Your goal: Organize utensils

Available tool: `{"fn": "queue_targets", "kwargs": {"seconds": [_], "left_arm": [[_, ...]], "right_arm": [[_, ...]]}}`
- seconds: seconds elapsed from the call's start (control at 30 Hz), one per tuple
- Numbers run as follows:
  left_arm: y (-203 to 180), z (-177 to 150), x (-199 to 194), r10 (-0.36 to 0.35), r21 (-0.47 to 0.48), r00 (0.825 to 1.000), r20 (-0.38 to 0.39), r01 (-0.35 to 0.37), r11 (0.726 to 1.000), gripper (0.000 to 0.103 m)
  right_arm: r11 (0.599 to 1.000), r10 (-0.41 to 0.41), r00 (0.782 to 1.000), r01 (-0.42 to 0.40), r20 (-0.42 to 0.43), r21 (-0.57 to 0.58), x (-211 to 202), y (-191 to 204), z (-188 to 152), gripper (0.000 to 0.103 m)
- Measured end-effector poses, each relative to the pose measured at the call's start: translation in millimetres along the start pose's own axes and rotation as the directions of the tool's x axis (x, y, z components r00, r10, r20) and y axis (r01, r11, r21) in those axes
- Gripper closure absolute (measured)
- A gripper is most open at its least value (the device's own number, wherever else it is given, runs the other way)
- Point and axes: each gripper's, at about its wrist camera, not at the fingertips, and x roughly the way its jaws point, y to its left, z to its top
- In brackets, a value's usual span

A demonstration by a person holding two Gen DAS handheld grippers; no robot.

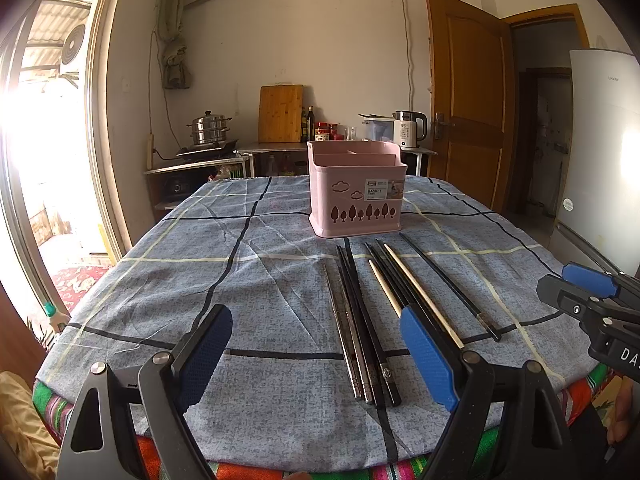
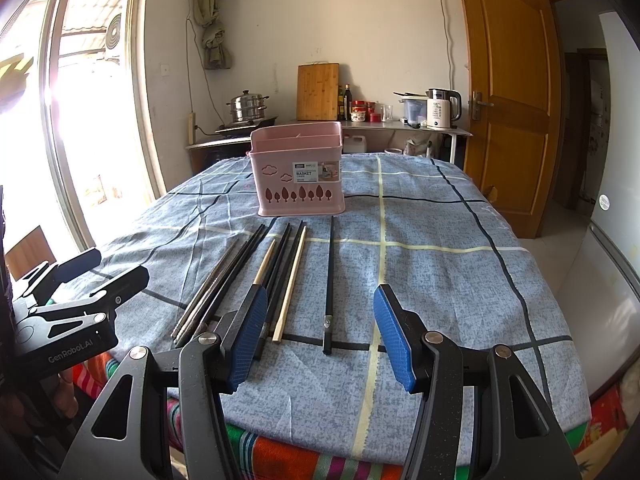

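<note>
Tabletop (image 1: 200, 264): covered by a blue checked cloth, with a striped cloth seen beneath at the near edge.

Basket (image 1: 354, 192): pink, with inner compartments, a label and tree-shaped cut-outs on its front wall; stood upright toward the far middle of the tabletop. No utensils are seen in it.

Chopsticks (image 1: 360, 320): laid on the cloth just before the basket, pointing toward it, fanned slightly. Metal ones (image 1: 344, 332) are placed at the left of the group, black ones (image 1: 372, 336) beside and partly touching them, two pale wooden ones (image 1: 420, 296) among the black, and a single black stick (image 2: 329, 276) set apart on the right.

Left gripper (image 1: 316, 352): held low over the near edge, its blue-padded fingers spread wide, nothing held; the chopstick group is seen between them.

Right gripper (image 2: 318, 336): likewise held at the near edge, fingers apart, nothing held; the single black stick and one wooden stick are seen between them.

Background: a steamer pot (image 1: 210, 128), a cutting board (image 1: 280, 114) and a kettle (image 1: 408, 128) are noted on counters by the wall.
</note>
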Motion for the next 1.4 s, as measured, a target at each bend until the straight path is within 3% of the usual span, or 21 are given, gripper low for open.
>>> {"fn": "queue_targets", "kwargs": {"seconds": [0.47,0.7,0.83,1.1,1.2,1.27,1.4], "left_arm": [[0.0,-0.8,2.4,-0.004,0.005,1.0,-0.012,0.004,1.0,0.017],[17.0,1.4,28.2,-0.094,-0.063,0.991,-0.094,0.088,0.994,0.017],[21.9,4.5,51.3,-0.076,-0.045,0.986,-0.146,0.07,0.997,0.017],[30.4,20.0,112.3,-0.082,-0.064,0.954,-0.288,0.066,0.996,0.021],[31.2,25.5,135.1,-0.073,-0.054,0.94,-0.332,0.058,0.997,0.028],[31.1,27.7,147.1,-0.078,-0.054,0.934,-0.348,0.063,0.997,0.039],[31.8,31.0,168.0,-0.109,-0.072,0.916,-0.386,0.088,0.994,0.047]], "right_arm": [[1.0,0.001,1.0,-0.001,-0.006,0.0,0.2,0.7,-0.6,0.047],[1.0,-0.003,0.999,0.004,-0.037,0.002,12.0,-0.6,1.9,0.047],[1.0,-0.004,0.998,0.004,-0.061,0.006,25.2,-4.4,6.1,0.047],[1.0,-0.004,0.992,0.005,-0.124,0.007,63.9,-10.0,21.7,0.047],[1.0,-0.005,0.989,0.008,-0.149,0.013,80.4,-12.3,28.7,0.047],[1.0,-0.007,0.987,0.01,-0.163,0.012,90.5,-13.4,32.6,0.047],[1.0,-0.012,0.977,0.012,-0.212,0.0,118.8,-18.0,41.1,0.047]]}}
